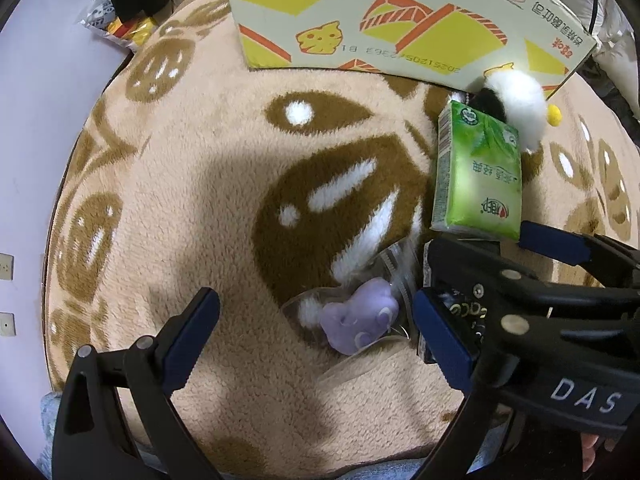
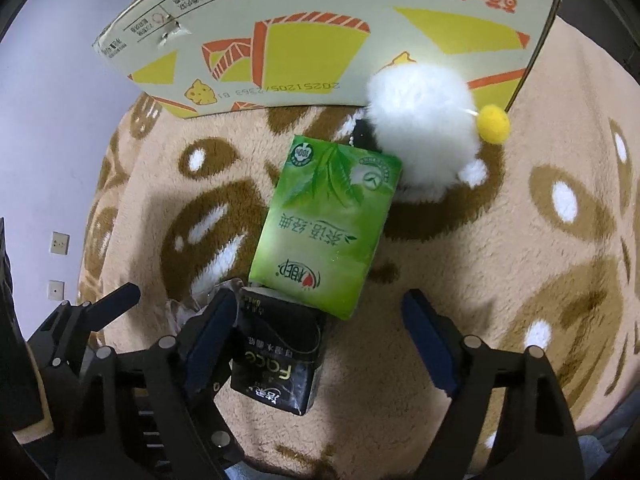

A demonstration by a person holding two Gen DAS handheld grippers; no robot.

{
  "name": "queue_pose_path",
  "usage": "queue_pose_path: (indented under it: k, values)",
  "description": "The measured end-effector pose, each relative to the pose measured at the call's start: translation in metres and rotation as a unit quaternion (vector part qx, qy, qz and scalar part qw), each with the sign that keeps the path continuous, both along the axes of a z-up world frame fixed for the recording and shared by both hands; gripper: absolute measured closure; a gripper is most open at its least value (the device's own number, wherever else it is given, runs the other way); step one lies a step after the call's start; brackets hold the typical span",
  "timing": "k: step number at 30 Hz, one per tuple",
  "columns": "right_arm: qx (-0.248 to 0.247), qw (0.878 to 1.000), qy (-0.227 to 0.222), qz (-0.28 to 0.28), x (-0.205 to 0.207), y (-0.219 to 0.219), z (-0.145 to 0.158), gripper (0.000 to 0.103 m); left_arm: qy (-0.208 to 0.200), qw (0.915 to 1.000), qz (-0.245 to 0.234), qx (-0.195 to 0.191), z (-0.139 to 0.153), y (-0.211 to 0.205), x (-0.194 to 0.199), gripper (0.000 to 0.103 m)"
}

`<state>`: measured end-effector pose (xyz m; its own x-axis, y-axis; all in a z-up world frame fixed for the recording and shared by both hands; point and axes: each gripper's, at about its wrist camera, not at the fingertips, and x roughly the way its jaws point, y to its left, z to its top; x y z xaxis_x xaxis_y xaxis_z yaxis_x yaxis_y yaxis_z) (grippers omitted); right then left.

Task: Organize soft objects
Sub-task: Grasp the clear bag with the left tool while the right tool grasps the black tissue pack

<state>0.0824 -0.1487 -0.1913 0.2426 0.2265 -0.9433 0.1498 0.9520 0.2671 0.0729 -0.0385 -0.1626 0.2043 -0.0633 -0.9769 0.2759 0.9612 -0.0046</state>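
Plush rug (image 1: 200, 184), tan with brown blotches, carries everything. Carton (image 1: 400, 12) stands at its far edge, printed side toward both cameras; its opening is not visible from here. White pompom toy (image 2: 420, 128) lies against the carton's foot, a yellow bobble (image 2: 495, 124) at its side. Green tissue pack (image 2: 324, 224) lies flat just in front of the toy, its near end overlapping the black tissue pack (image 2: 276, 356). Purple plush (image 1: 360, 320), sealed in a clear bag, lies left of the black pack. Left gripper (image 1: 316, 336): fingers wide apart, straddling the bagged plush without touching it, pointing steeply down. Right gripper (image 2: 320, 344): fingers spread, black pack between them, left finger close to or brushing its edge, right finger well clear; nothing gripped. Step in hand, by my reading: approach for pickup, nothing yet lifted or stowed. Next move likely calls for lowering and closing squarely on one item; the green pack resting on the black one may drag along or tip off.
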Motion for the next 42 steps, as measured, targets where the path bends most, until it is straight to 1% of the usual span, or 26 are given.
queue_pose_path:
  k: [3, 9, 13, 15, 16, 17, 18, 19, 20, 21, 27, 35, 37, 40, 42]
  values:
    - [-0.003, 1.000, -0.002, -0.007, 0.000, 0.001, -0.001, 0.014, 0.002, 1.0000, 0.000, 0.000, -0.002, 0.000, 0.000, 0.007]
    - [-0.009, 1.000, -0.001, 0.000, 0.003, 0.010, -0.003, 0.014, -0.005, 0.9999, 0.004, -0.011, -0.002, -0.002, 0.000, 0.007]
    - [-0.014, 1.000, 0.005, -0.008, 0.002, 0.012, -0.006, 0.015, -0.001, 1.0000, 0.003, -0.006, -0.006, -0.004, 0.000, 0.007]
    - [-0.023, 1.000, 0.008, -0.010, 0.001, 0.012, -0.007, 0.022, -0.002, 1.0000, 0.002, -0.006, -0.007, -0.005, 0.000, 0.007]
    - [-0.024, 1.000, 0.009, -0.011, 0.000, 0.012, -0.007, 0.024, -0.001, 1.0000, 0.001, -0.009, -0.007, -0.006, 0.000, 0.007]
    - [-0.023, 1.000, 0.012, -0.013, -0.001, 0.010, -0.006, 0.029, 0.000, 0.9999, 0.002, -0.011, -0.008, -0.008, 0.000, 0.007]
    - [-0.019, 1.000, 0.013, -0.018, -0.002, 0.009, -0.006, 0.039, 0.002, 0.9999, 0.002, -0.015, -0.009, -0.008, 0.000, 0.007]
    - [-0.011, 1.000, 0.012, -0.025, -0.004, 0.006, -0.006, 0.045, 0.003, 0.9998, 0.003, -0.019, -0.009, -0.009, 0.000, 0.007]
    - [-0.004, 0.999, 0.011, -0.031, -0.004, 0.003, -0.006, 0.056, 0.003, 0.9997, 0.004, -0.022, -0.010, -0.011, 0.000, 0.007]
    - [-0.002, 0.999, 0.011, -0.034, -0.005, 0.001, -0.005, 0.060, 0.004, 0.9995, 0.004, -0.030, -0.010, -0.012, 0.000, 0.007]
    - [0.002, 0.999, 0.012, -0.038, -0.003, 0.000, -0.005, 0.061, 0.011, 0.9985, 0.025, -0.048, -0.015, -0.013, 0.003, 0.007]
    - [0.005, 0.999, 0.019, -0.037, -0.006, -0.005, -0.004, 0.059, 0.017, 0.9996, 0.014, -0.017, -0.023, -0.019, -0.004, 0.007]
    - [0.003, 0.999, 0.019, -0.036, -0.007, -0.005, -0.003, 0.058, 0.019, 0.9996, 0.013, -0.015, -0.025, -0.019, -0.005, 0.007]
    - [0.003, 0.999, 0.020, -0.036, -0.008, -0.004, -0.002, 0.053, 0.022, 0.9996, 0.013, -0.014, -0.028, -0.020, -0.007, 0.007]
    - [0.000, 0.999, 0.019, -0.036, -0.009, -0.004, -0.001, 0.047, 0.023, 0.9996, 0.012, -0.014, -0.029, -0.021, -0.009, 0.006]
